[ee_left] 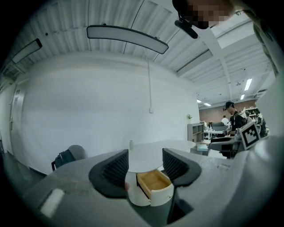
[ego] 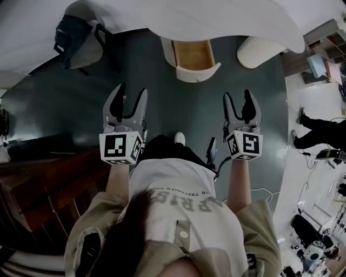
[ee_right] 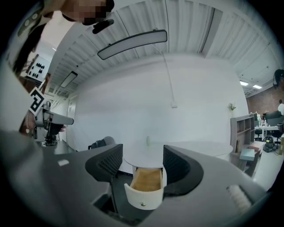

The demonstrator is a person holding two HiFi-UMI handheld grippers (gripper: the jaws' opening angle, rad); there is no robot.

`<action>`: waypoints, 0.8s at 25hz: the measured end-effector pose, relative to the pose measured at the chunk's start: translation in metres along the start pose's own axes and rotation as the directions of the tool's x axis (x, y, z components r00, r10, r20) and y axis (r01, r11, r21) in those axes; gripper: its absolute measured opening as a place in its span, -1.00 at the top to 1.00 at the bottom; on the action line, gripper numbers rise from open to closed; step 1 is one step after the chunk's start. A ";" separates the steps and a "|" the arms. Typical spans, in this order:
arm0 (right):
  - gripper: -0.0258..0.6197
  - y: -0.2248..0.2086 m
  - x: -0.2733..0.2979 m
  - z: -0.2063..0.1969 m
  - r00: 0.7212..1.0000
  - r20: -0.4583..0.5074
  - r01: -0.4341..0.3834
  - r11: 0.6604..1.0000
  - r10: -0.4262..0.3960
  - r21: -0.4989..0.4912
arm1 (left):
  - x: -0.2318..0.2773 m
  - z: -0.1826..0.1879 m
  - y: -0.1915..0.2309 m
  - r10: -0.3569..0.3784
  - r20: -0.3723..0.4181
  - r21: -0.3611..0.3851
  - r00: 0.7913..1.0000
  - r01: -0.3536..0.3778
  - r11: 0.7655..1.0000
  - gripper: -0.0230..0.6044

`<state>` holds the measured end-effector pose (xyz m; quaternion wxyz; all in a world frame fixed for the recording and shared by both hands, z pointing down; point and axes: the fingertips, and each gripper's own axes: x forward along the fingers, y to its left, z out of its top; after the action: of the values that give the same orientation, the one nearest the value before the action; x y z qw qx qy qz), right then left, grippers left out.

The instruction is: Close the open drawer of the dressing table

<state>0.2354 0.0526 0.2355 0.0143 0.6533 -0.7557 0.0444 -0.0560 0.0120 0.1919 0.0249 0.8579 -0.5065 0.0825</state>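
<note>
Drawer is open, top centre of the head view. It is pulled out from under the white counter, with a light wood interior showing. Its rounded white front faces the person and has a small knob low on it.

Left gripper: centre-left of the frame, jaws spread, nothing between the pads. It hangs over the dark green floor, well apart from the drawer.

Right gripper: centre-right of the frame, jaws also spread and not gripping anything, likewise well short of the drawer.

Left gripper view: the drawer sits low centre, framed in the gap between the two black ribbed pads and seen at an angle, so its side wall shows. It is far off, with no contact.

Right gripper view: the drawer is low centre between the pads, seen nearly head-on with front and knob facing the camera. No contact here either.

A small white bottle stands on the counter above the drawer.

Other items in the head view:
- Chair carrying a dark bag, upper left.
- White ribbed stool, upper right beside the counter.
- Another person at the right edge.
</note>
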 end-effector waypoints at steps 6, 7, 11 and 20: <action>0.03 -0.010 0.044 -0.039 0.997 -0.069 -0.025 1.000 0.025 -0.005 | 0.028 -0.021 0.010 0.013 -0.060 -0.003 0.998 -0.013 1.000 0.11; 0.02 -0.011 0.053 -0.047 0.996 -0.080 -0.026 1.000 0.026 -0.001 | 0.036 -0.025 0.011 0.010 -0.070 0.000 0.998 -0.010 1.000 0.11; 0.02 -0.012 0.079 -0.092 0.990 -0.138 -0.034 0.999 0.035 0.012 | 0.067 -0.047 0.014 -0.009 -0.108 0.001 0.994 0.009 1.000 0.09; 0.03 0.001 0.131 -0.206 0.961 -0.266 -0.082 0.997 0.082 0.011 | 0.128 -0.111 0.010 -0.054 -0.161 -0.017 0.985 0.052 0.998 0.03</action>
<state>0.2079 -0.0584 0.4511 0.1139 0.6095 -0.7734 0.1321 -0.0167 -0.0896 0.3219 0.0734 0.8615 -0.4801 0.1480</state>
